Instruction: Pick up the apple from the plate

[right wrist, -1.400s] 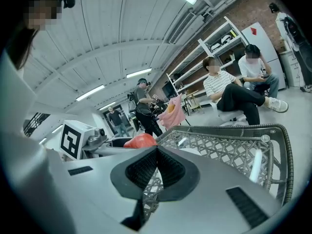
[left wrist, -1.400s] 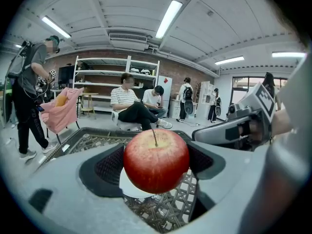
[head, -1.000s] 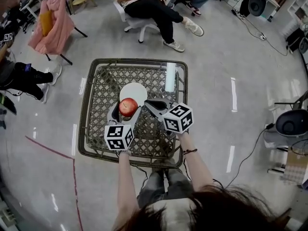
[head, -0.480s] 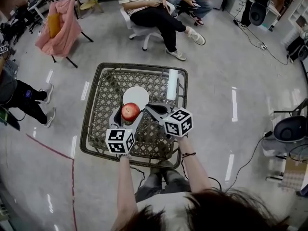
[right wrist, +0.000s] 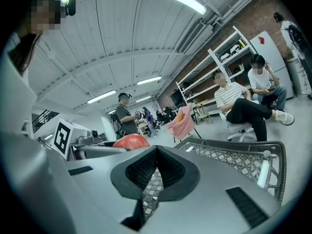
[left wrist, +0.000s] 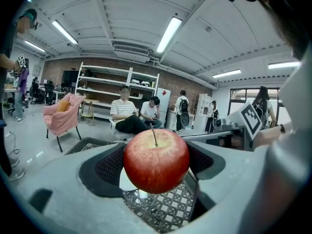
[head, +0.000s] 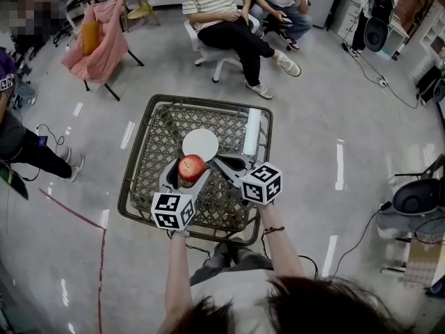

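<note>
A red apple (head: pixel 192 166) with a stem sits gripped between the jaws of my left gripper (head: pixel 186 175), lifted above the table. In the left gripper view the apple (left wrist: pixel 156 160) fills the gap, with the white plate (left wrist: pixel 126 181) showing below it. The bare plate (head: pixel 200 145) lies on the woven table just beyond the apple. My right gripper (head: pixel 218 161) hovers just right of the apple, with its jaws shut on nothing (right wrist: pixel 155 154). From the right gripper view the apple (right wrist: pixel 130 141) peeks over the left jaw.
The woven wicker table (head: pixel 149 186) has a raised rim. A white cylinder (head: pixel 250 131) lies along its right side. Two seated people (head: pixel 222 19) are past the far edge. A chair draped in pink cloth (head: pixel 97 40) stands at the far left.
My left gripper has lifted the apple a little higher and nearer to me, off the plate. The right gripper stays shut beside it.
</note>
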Motion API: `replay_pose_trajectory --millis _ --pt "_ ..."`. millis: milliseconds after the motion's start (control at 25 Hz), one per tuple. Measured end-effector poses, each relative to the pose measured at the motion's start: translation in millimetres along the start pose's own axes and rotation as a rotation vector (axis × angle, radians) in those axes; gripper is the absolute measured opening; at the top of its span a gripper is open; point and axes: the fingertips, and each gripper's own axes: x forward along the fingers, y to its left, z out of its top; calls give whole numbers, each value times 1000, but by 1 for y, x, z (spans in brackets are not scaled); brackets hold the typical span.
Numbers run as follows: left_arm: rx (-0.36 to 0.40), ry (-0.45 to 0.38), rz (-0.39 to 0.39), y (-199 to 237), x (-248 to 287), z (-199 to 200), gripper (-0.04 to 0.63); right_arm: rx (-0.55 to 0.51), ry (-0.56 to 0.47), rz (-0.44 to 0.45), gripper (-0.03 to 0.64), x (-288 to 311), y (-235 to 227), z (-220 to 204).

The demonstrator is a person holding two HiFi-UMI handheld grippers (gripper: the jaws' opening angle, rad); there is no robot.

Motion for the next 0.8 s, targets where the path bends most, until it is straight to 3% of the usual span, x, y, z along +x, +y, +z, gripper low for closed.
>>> replay_pose_trajectory --millis 800 --pt "16 -62 -9 -25 -41 23 408 -48 -52 101 9 -18 42 27"
